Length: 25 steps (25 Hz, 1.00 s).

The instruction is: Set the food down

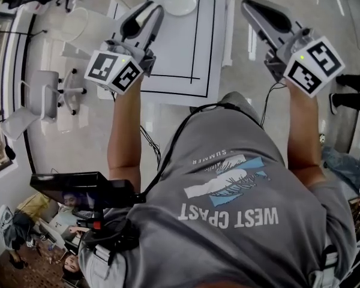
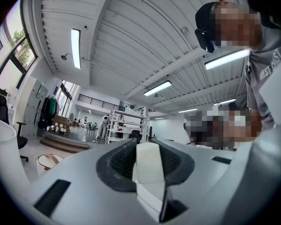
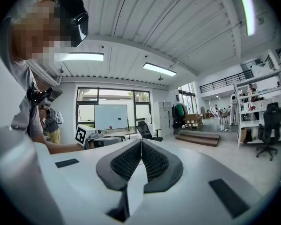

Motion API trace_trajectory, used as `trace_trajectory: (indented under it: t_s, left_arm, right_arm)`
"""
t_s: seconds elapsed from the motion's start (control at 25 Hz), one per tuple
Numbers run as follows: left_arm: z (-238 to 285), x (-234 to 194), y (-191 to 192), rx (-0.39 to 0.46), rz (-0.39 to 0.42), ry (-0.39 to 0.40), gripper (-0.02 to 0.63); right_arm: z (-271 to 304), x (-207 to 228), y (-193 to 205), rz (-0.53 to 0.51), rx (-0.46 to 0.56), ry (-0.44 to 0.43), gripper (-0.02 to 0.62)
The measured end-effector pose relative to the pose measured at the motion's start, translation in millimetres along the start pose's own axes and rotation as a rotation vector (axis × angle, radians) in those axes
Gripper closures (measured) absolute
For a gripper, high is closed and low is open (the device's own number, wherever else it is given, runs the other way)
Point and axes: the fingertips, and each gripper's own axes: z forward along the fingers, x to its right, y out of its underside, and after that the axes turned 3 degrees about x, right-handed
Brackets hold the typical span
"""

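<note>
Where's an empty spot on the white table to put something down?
The white table is bare inside the black lines, between the plate and the near edge, beside the left gripper. The far end by the plate is crowded.

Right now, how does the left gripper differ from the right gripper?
The left gripper has its jaws apart, clamped on a white block. The right gripper has its jaws together with nothing between them. In the head view, the left gripper is over the white table, while the right gripper is over the grey floor beside it. Each carries a marker cube: left, right.
</note>
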Motion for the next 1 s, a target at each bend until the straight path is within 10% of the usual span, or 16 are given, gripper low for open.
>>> trace_trajectory:
  t_s: [1.0]
  left_arm:
    - [102.9,-119.5,121.9,-0.220,-0.105,-0.102,0.505]
  right_arm:
    - [66.7,81.9,35.1,0.079,-0.105,-0.057,0.588]
